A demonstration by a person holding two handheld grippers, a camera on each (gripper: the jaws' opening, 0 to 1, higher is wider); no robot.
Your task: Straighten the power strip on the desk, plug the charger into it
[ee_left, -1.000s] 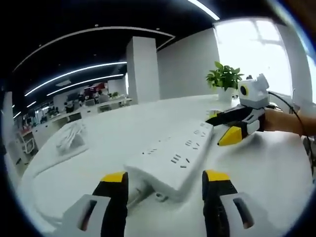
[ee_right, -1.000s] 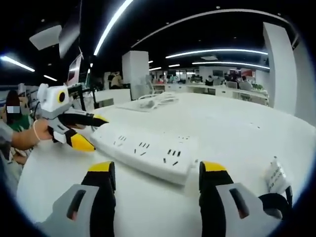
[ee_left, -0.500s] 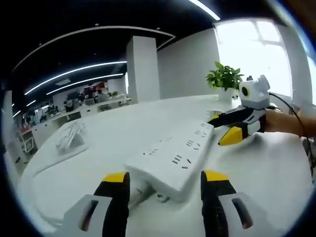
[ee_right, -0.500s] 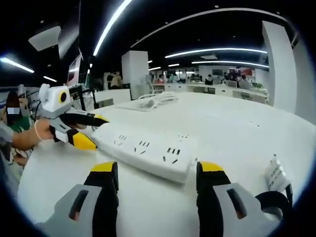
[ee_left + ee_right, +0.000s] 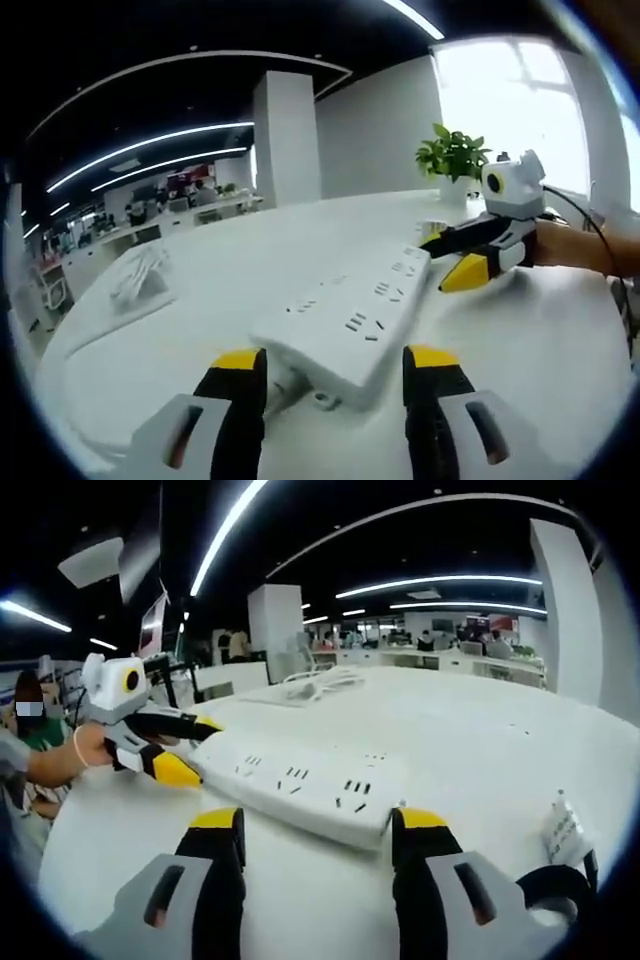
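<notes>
A long white power strip [image 5: 345, 325] lies slantwise on the white desk [image 5: 540, 350]. My left gripper [image 5: 333, 372] is open, its yellow-tipped jaws standing on either side of the strip's near end. The right gripper [image 5: 462, 258] shows at the strip's far end, held by a hand. In the right gripper view the same strip [image 5: 300, 785] runs left from my open right gripper [image 5: 318, 828], whose jaws flank its end. The left gripper [image 5: 170, 745] straddles the other end there. A white charger with coiled cable [image 5: 140, 278] lies far left on the desk, also seen as a white bundle [image 5: 315, 685].
A potted green plant [image 5: 455, 155] stands at the desk's far edge behind the right gripper. A white tag [image 5: 560, 830] on a black cable [image 5: 545, 885] lies to the right of my right gripper. Office desks and people fill the background.
Both pairs of jaws have drawn in a little towards the two ends of the power strip. The strip itself has barely moved.
</notes>
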